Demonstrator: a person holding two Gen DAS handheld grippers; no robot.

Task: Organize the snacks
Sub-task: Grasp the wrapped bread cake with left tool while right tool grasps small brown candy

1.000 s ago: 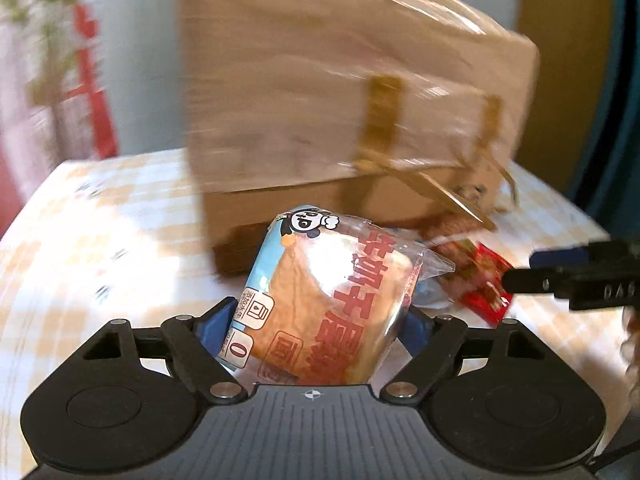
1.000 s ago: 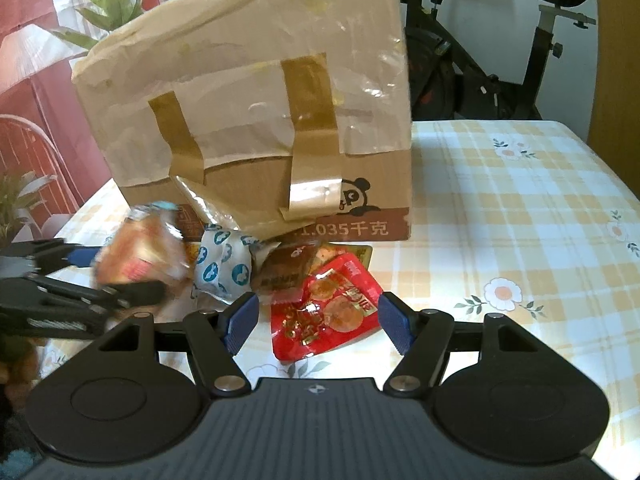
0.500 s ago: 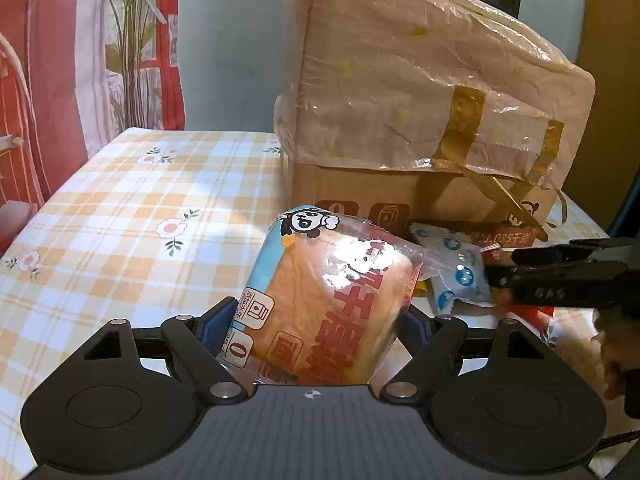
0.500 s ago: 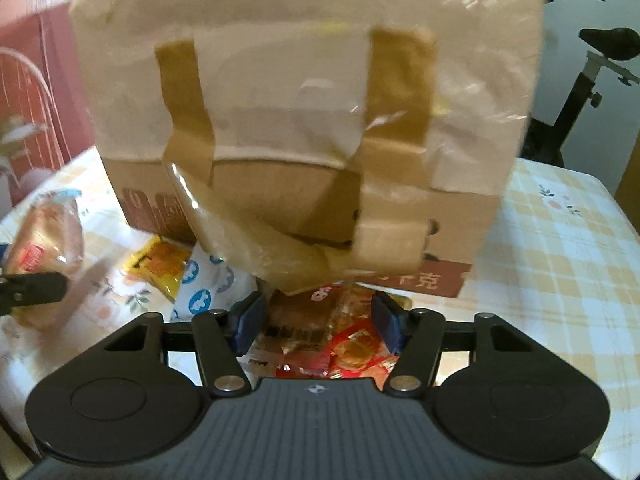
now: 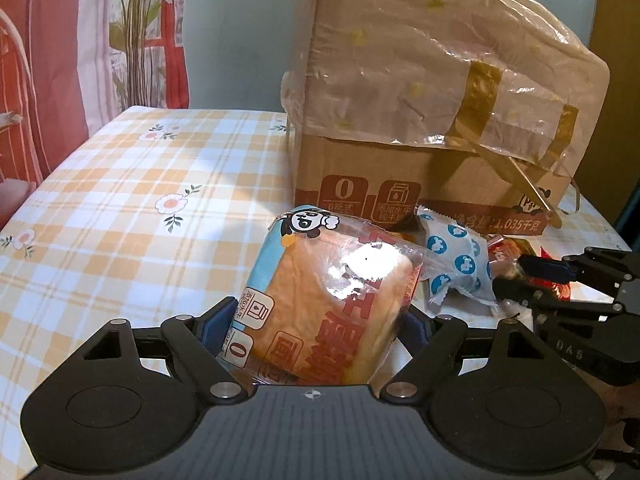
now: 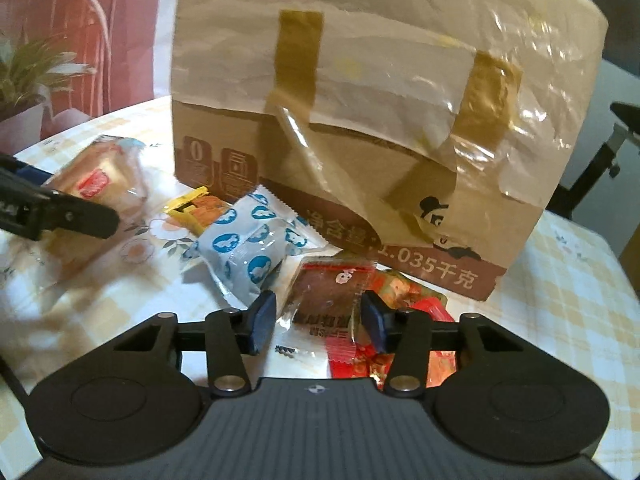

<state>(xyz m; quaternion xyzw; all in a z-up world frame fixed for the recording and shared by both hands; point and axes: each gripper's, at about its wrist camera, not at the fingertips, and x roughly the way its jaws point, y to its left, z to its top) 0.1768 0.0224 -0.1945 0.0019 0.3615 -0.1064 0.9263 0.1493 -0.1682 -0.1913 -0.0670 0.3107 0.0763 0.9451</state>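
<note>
Meanwhile the left tool [image 5: 310, 326] gripped the bread packet [image 5: 328, 304] above the surface [image 5: 120, 200] — the right tool [image 6: 318, 316] had pinched the brown snack packet [image 6: 326, 296] beside the box [image 6: 360, 120]; lifting likely came next.

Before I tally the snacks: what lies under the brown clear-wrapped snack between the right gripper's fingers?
A red foil packet lies partly beneath the brown clear-wrapped snack, showing to its right. The checked tablecloth shows around them. Anything directly under the brown snack is covered.

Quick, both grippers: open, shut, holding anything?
Left gripper: shut on the bread pack.
Right gripper: shut on the brown snack packet.
</note>
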